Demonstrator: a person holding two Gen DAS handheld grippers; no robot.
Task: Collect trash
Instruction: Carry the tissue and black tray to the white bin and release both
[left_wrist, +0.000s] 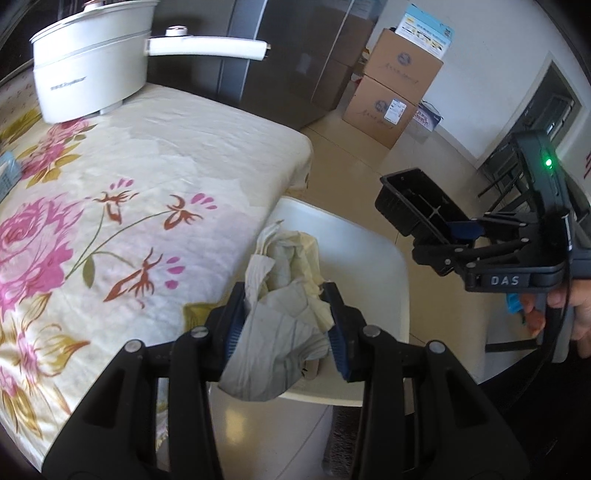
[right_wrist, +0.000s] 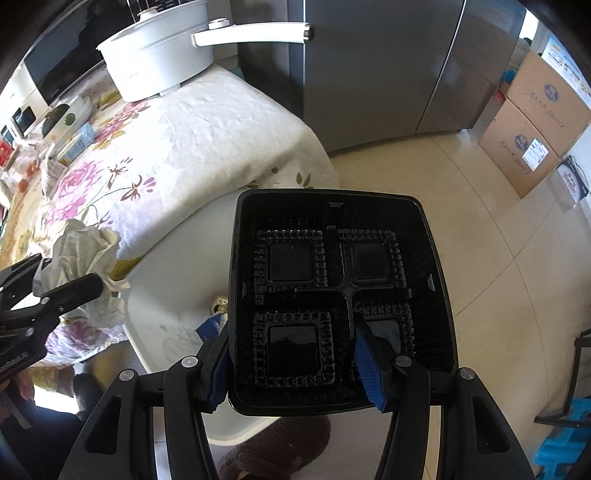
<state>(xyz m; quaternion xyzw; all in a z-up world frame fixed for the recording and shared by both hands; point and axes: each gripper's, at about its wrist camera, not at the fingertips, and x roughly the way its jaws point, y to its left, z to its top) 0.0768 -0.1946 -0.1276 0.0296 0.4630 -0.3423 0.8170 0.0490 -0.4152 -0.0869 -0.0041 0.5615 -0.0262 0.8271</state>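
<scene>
My left gripper (left_wrist: 286, 321) is shut on a wad of crumpled white and cream paper (left_wrist: 284, 295), held just past the table's corner, above a white chair seat (left_wrist: 369, 240). The wad also shows in the right wrist view (right_wrist: 85, 251). My right gripper (right_wrist: 291, 363) is shut on the rim of an empty black plastic food tray (right_wrist: 332, 295) with several compartments, held in the air over the chair and floor. In the left wrist view the right gripper (left_wrist: 461, 230) and its tray (left_wrist: 413, 203) hang to the right of the wad.
A table with a floral cloth (left_wrist: 129, 192) lies to the left, with a white electric pot (left_wrist: 92, 62) at its far end. A grey fridge (right_wrist: 388, 66) and stacked cardboard boxes (left_wrist: 391, 92) stand behind. Small packets and boxes (right_wrist: 74, 144) sit on the table's far left.
</scene>
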